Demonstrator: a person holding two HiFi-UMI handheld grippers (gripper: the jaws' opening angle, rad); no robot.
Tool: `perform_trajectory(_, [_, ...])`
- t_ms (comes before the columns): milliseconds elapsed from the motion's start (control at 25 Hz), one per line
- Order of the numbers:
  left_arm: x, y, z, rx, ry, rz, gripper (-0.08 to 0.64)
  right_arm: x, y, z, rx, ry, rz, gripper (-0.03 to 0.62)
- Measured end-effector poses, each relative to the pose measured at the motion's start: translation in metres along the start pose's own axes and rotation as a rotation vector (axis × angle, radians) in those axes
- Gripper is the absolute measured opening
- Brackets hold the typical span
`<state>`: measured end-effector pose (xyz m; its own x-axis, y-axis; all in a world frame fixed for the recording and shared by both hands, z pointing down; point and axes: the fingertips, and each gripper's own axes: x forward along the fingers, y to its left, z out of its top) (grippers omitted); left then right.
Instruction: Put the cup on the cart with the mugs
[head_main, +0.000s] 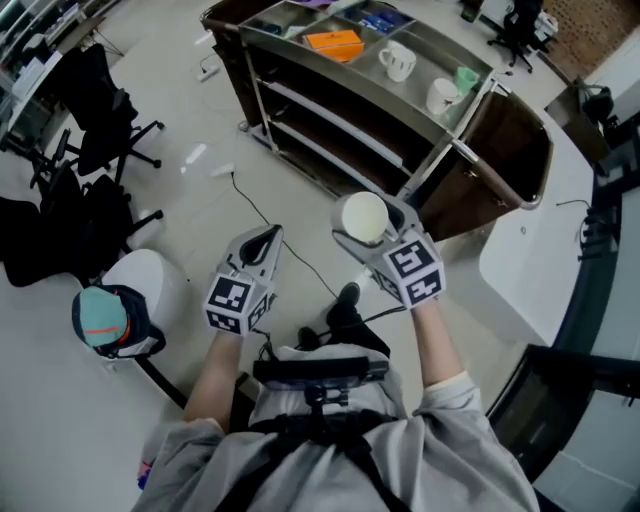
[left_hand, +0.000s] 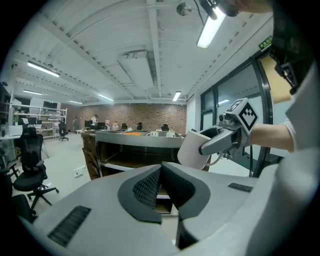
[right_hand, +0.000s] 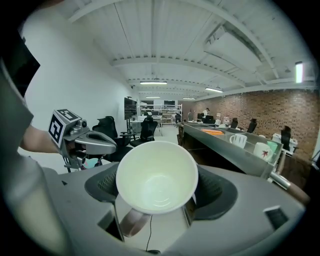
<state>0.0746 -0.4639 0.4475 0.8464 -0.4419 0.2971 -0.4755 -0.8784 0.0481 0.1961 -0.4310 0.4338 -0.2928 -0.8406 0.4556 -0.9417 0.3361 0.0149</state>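
Cup (head_main: 364, 216) clamped in our right gripper (head_main: 372, 236), left gripper (head_main: 262, 240) closed empty; cart (head_main: 455, 150) with mugs (head_main: 397, 60) lies ahead, unreached

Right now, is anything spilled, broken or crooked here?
Nothing spilled or broken. The cup in the right hand-held gripper is empty, and the mugs on the cart stand upright. Only a loose black cable trails across the floor.
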Motion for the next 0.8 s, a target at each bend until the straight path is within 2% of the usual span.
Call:
perform_trajectory(360, [0.113, -0.004, 0.066, 0.042, -0.024, -0.066, 0.002, -0.003, -0.099, 0.033, 0.013, -0.053, -0.013, 0.433])
perform_trajectory(640, [0.199, -0.008, 0.128, 0.091, -0.059, -0.07, 0.002, -0.002, -0.189, 0.066, -0.01, -0.1, -0.002, 0.433])
perform_trajectory(800, [0.24, -0.019, 0.158, 0.116, -0.061, -0.121, 0.002, -0.005, -0.231, 0.087, 0.007, -0.127, -0.03, 0.433])
